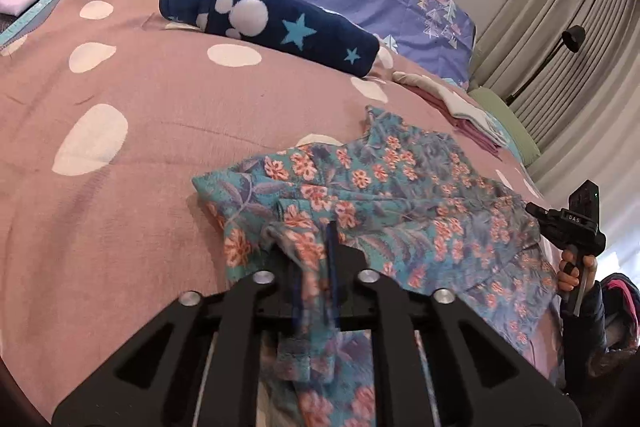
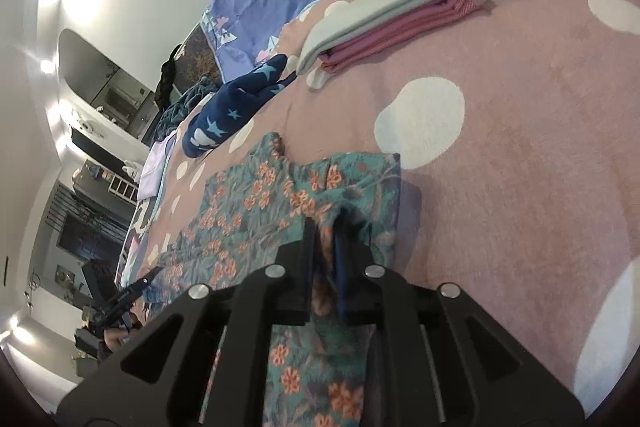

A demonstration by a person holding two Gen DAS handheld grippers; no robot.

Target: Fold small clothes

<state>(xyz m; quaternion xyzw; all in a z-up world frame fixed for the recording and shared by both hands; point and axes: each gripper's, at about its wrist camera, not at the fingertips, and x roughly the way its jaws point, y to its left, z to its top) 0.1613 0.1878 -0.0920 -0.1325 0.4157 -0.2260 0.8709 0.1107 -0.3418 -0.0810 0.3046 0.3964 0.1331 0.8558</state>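
Left gripper [image 1: 316,259] and right gripper [image 2: 326,247], jaws nearly closed, each pinch the floral garment [image 1: 400,195] on the pink dotted blanket [image 1: 160,131].

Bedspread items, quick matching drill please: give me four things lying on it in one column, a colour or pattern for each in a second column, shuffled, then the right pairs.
Things:
1. garment between the tongs
2. rolled blanket
3. top piece of the folded stack
4. lower piece of the folded stack

Descriptions:
A. plain pink
B. teal with orange flowers
C. pale grey
D. navy with light blue stars

Pairs: 1-B, 2-D, 3-C, 4-A
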